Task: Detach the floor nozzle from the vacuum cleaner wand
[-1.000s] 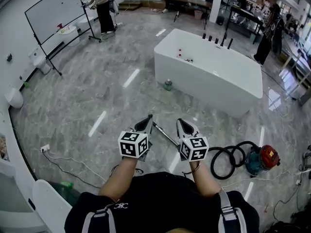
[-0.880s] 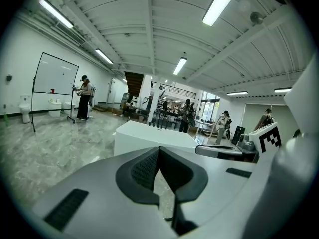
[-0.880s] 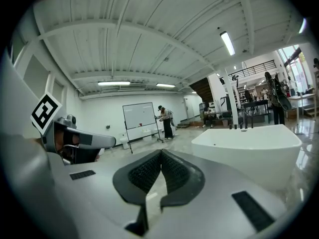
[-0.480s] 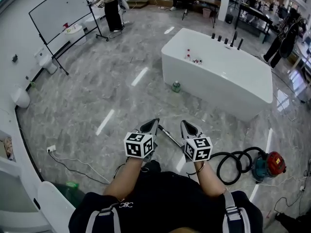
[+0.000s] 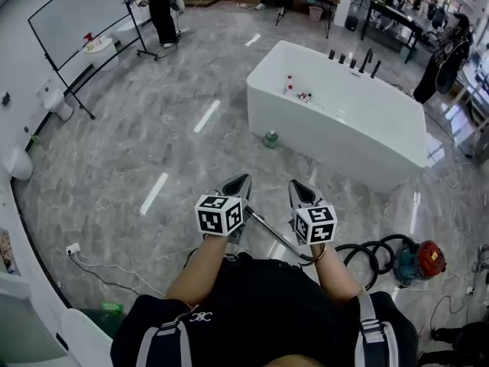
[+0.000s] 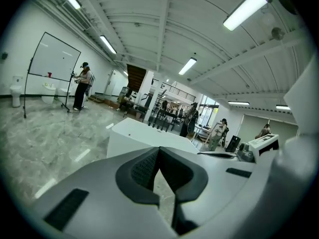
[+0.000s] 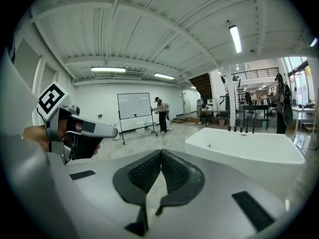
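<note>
Slim silver wand (image 5: 275, 238), lying slantwise (both ends hidden)

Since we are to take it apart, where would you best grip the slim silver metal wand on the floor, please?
Probably its bare middle, from above, jaws across the tube: the slim silver metal wand lies slanted on the floor, both ends hidden.

The bathtub (image 5: 336, 121) stands on the floor mid-room. Small items (image 5: 296, 92) sit on its rim towards its left end, and a row of taps (image 5: 353, 60) stands along its far edge. A bottle (image 5: 270, 138) stands on the floor just beside its near left corner. On the bathtub's near side the left gripper (image 5: 241, 180) and right gripper (image 5: 295, 185) are side by side, apart, with the wand (image 5: 267, 230) slanting across the floor between them. To the bathtub's near right lie the coiled hose (image 5: 365, 251) and, right of it, the vacuum canister (image 5: 419, 260). Far to the bathtub's left stands a whiteboard (image 5: 72, 17).
</note>
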`<state>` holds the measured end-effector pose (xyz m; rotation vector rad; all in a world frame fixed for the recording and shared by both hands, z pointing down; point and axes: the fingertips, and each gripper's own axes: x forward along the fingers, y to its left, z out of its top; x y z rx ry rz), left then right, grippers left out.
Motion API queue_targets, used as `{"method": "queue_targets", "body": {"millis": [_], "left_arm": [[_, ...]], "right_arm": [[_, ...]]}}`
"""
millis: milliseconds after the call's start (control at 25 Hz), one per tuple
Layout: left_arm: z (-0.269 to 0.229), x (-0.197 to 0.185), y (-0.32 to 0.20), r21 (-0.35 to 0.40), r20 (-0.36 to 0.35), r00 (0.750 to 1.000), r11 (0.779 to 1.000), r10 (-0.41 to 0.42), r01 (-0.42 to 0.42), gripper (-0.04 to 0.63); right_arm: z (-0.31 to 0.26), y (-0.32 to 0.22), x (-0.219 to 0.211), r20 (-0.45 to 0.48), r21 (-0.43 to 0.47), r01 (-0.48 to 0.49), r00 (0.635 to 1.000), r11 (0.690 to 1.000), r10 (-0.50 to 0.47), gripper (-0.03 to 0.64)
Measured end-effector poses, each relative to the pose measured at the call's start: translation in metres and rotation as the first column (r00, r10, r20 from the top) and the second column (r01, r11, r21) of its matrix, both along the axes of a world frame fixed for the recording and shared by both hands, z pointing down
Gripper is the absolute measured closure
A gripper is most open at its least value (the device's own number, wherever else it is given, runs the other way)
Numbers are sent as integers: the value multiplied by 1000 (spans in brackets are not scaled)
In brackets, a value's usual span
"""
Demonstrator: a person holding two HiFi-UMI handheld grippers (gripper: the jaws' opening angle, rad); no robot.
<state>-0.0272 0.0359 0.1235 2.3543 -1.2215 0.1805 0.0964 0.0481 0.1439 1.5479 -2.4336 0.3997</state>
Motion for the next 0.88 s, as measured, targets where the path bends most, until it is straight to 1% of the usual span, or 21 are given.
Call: {"method": "queue_targets", "body": {"millis": [80,200,320,440,560,680,800,880], "left_arm": [[2,-12,-29,-11,-8,1000,1000,4,-4,586],[12,-26,-70,-36,14,1000,999,23,-23,586],[29,-32,-101,-89,20,998,995,57,-55,586],[58,-33,-128,-150,27,995,985,92,-87,586],[101,-34,-148,-218,38,990,968,134,-123,586],[146,-35,-168,-293,42,987,946,156,-137,586],[186,-29,-176,-356,37,985,924,167,-143,586],[213,-24,-180,-383,25,985,912,171,-148,586]], "right_arm": [[0,-26,-6,-22,1,-7,1000,1000,7,601],[7,-60,-14,-36,-17,-27,999,1000,26,601],[24,-85,-19,-41,-65,-44,998,997,41,601],[50,-107,-16,-60,-112,-76,996,991,69,600],[83,-126,-6,-72,-156,-126,991,980,116,600],[119,-144,3,-57,-214,-163,986,963,154,600],[159,-148,4,-8,-281,-128,991,951,131,600],[192,-150,3,-14,-322,-100,995,942,101,600]]}}
